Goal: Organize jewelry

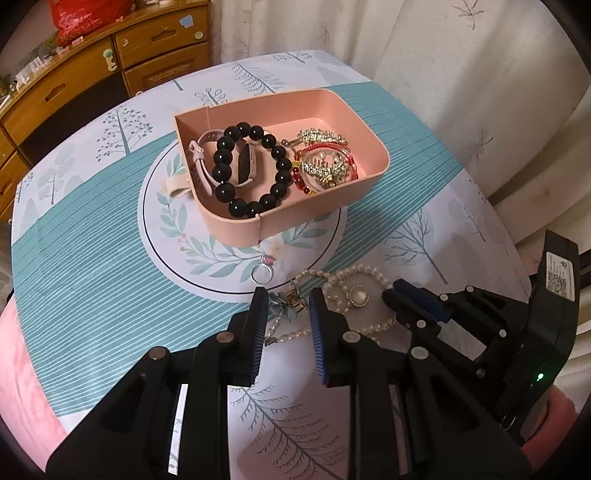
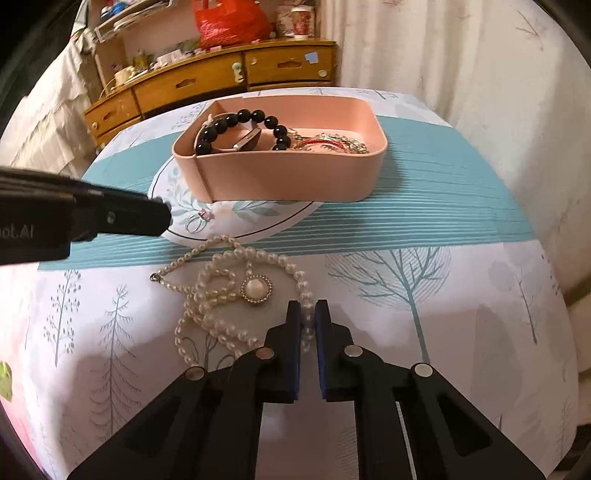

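A pink tray (image 1: 373, 173) (image 2: 295, 177) holds a black bead bracelet (image 1: 221, 157), a pink watch (image 1: 245, 164) and red-gold bangles (image 1: 325, 162). A pearl necklace (image 2: 221, 295) (image 1: 354, 295) with a round pendant (image 2: 256, 290) lies on the cloth. My right gripper (image 2: 307, 310) (image 1: 410, 295) is shut on a strand of the pearl necklace. My left gripper (image 1: 288, 299) is open, with a blue flower clip (image 1: 286, 308) lying between its fingers. A silver ring (image 1: 263, 271) (image 2: 195, 223) with a pink stone lies just beyond it.
A tree-print tablecloth (image 1: 92, 277) covers the round table. A wooden dresser (image 2: 207, 85) stands behind, with a red bag (image 2: 229, 22) on top. White curtains (image 1: 443, 55) hang at the right.
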A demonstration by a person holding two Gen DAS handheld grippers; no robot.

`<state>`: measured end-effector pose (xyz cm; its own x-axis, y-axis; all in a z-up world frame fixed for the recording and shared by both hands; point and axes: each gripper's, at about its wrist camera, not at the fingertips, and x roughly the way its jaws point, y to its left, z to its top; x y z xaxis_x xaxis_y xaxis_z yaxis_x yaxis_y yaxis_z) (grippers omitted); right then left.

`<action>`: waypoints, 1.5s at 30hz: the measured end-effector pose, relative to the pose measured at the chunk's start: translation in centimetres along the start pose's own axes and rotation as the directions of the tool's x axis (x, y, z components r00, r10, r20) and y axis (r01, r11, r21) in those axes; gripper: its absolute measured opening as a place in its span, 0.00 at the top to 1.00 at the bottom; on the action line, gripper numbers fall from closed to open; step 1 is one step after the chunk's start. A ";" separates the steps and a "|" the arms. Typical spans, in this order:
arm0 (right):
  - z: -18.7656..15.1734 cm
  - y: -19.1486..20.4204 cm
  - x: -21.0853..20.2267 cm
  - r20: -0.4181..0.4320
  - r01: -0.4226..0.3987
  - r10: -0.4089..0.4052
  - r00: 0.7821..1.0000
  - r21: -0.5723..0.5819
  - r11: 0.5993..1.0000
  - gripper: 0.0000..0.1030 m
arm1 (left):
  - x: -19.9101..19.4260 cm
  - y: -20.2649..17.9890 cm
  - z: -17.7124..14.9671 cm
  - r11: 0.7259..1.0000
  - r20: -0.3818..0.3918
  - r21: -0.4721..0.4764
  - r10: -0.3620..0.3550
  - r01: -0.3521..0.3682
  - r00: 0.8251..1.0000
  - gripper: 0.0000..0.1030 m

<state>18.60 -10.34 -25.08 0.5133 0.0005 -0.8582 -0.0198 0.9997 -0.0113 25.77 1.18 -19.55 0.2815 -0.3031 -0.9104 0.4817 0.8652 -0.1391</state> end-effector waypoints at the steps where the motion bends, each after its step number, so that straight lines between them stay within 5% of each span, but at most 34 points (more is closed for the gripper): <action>1: 0.1 0.0 0.1 -0.001 -0.003 0.003 1.000 -0.012 1.000 0.93 | 0.0 0.0 0.1 1.000 -0.004 -0.010 -0.009 0.009 1.000 0.81; 8: 0.6 -1.9 -1.1 0.004 -0.056 0.056 0.998 0.067 0.996 0.94 | -0.5 0.4 1.0 0.995 -0.012 -0.066 -0.073 0.072 0.997 0.81; 19: 3.8 -4.5 -6.0 0.086 -0.122 0.119 0.989 0.026 0.992 0.93 | -1.8 -0.8 3.3 0.989 -0.023 -0.095 -0.116 0.114 0.993 0.81; 31: 10.4 -6.7 -9.7 0.149 -0.175 0.183 0.972 -0.064 0.983 0.93 | -3.1 -1.4 7.2 0.988 0.031 -0.146 -0.043 0.047 0.999 0.81; 45: 19.8 -8.6 -10.3 0.225 -0.292 0.314 0.922 -0.126 0.948 0.93 | -3.5 0.0 11.1 0.969 0.128 -0.245 0.030 0.003 0.991 0.81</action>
<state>30.49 -18.46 -5.95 0.6604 0.3199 -0.6794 -0.2773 0.9447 0.1753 34.02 -2.16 -12.02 0.3999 -0.3259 -0.8567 0.2644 0.9359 -0.2326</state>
